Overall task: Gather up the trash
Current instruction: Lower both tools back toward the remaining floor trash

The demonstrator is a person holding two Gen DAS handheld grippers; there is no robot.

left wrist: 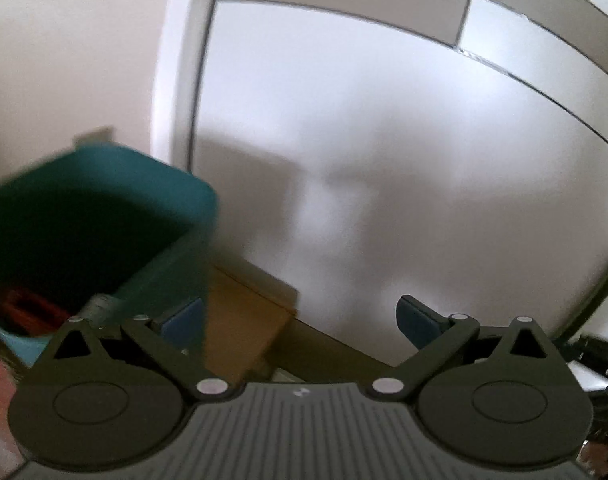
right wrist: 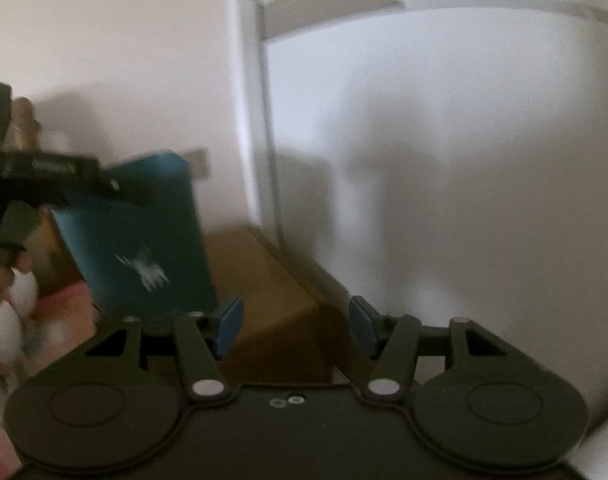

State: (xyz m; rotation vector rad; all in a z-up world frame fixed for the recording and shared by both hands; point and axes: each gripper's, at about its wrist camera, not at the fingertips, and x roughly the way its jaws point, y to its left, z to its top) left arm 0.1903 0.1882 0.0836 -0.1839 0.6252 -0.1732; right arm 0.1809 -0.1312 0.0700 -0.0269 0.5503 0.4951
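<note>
A teal trash bin (left wrist: 104,216) stands at the left of the left wrist view, with something red (left wrist: 24,304) low inside it. My left gripper (left wrist: 300,318) is open and empty, just right of the bin's rim. In the right wrist view the same bin (right wrist: 144,248) shows its side with a white mark. My right gripper (right wrist: 296,326) is open and empty, to the right of the bin. The left gripper's black body (right wrist: 44,176) crosses over the bin's top at the far left of that view. Both views are blurred.
A white cabinet door (left wrist: 383,160) fills the view ahead, with a white wall (left wrist: 64,60) to its left. A brown floor (right wrist: 264,300) runs along the cabinet's base. A hand and white and pink things (right wrist: 12,308) show at the far left.
</note>
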